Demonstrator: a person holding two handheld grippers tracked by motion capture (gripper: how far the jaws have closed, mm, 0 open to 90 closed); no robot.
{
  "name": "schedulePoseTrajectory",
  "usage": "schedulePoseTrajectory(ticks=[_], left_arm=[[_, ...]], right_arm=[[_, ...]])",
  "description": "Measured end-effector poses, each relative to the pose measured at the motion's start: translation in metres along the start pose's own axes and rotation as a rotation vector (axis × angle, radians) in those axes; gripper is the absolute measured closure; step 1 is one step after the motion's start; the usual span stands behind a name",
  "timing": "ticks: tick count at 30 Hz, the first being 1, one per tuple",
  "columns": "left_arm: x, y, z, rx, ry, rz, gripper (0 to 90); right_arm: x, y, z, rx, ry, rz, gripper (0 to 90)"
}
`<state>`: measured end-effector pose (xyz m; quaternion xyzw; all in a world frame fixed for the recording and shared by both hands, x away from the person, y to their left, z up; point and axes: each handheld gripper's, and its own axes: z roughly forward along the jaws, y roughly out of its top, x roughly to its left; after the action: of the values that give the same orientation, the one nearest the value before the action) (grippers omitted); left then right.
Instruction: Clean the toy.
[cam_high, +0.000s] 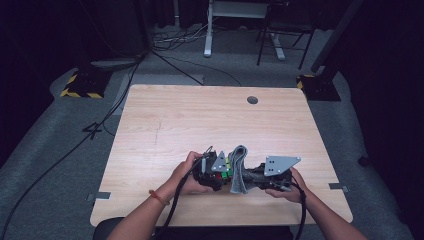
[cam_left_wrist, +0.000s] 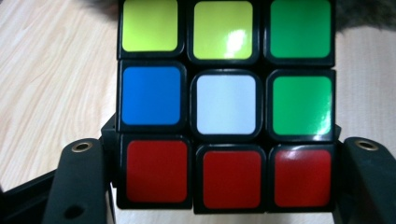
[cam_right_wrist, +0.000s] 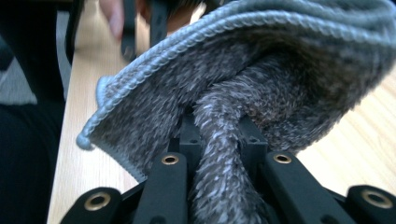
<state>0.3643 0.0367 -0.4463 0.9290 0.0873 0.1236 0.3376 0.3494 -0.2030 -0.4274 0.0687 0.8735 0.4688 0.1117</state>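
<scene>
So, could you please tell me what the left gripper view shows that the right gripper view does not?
The left gripper view alone shows the cube held between that gripper's jaws, its facing side with yellow and green stickers on top, blue, white and green in the middle, red along the bottom. The right gripper view alone shows the grey cloth pinched into a fold between its jaws, with a fingertip farther off. Both show the wooden table and some of the cloth's fuzzy pile.

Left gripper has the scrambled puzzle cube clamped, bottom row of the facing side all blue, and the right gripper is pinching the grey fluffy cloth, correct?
One slip: the bottom row on the black-framed puzzle cube is all red, not blue, as the left gripper view shows. Blue is only the middle row's left sticker. The left gripper does clamp it, and the right gripper is pinching the grey fluffy cloth.
</scene>
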Motion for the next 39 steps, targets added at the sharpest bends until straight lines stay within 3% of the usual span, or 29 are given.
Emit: schedulePoseTrajectory(ticks=[4,7,13,19,23,25,28,29,36,39], left_arm=[[-0.006,0.004,0.003,0.0,-0.02,0.013,33.3],[-0.007,0.005,0.007,0.002,-0.027,0.012,33.0],[-0.01,0.007,0.013,0.023,-0.027,0.028,32.9],[-0.007,0.006,0.007,0.003,-0.013,0.025,33.1],[-0.007,0.007,-0.001,-0.03,-0.001,0.023,33.1],[-0.007,0.008,-0.005,-0.051,0.005,0.023,33.1],[-0.006,0.008,-0.014,-0.108,-0.001,0.01,33.2],[-0.006,0.009,-0.016,-0.122,0.003,0.013,33.2],[-0.009,0.009,-0.012,-0.124,-0.007,0.022,33.0],[-0.009,0.009,-0.011,-0.125,-0.015,0.025,33.0]], right_arm=[[-0.003,0.001,-0.001,-0.036,-0.021,0.027,76.8],[-0.003,0.002,0.001,-0.059,0.014,0.032,76.8],[0.0,0.009,0.009,-0.072,0.026,0.029,76.8],[-0.005,0.006,0.008,-0.02,-0.051,0.036,76.8],[-0.016,-0.007,0.005,0.021,-0.092,0.085,76.9],[-0.022,-0.016,0.005,0.071,-0.122,0.097,76.8],[-0.026,-0.022,0.007,0.098,-0.13,0.114,76.8],[-0.029,-0.026,0.008,0.089,-0.098,0.14,76.8],[-0.02,-0.021,0.01,0.002,0.001,0.137,76.7],[-0.018,-0.02,0.009,-0.016,0.0,0.136,76.8]])
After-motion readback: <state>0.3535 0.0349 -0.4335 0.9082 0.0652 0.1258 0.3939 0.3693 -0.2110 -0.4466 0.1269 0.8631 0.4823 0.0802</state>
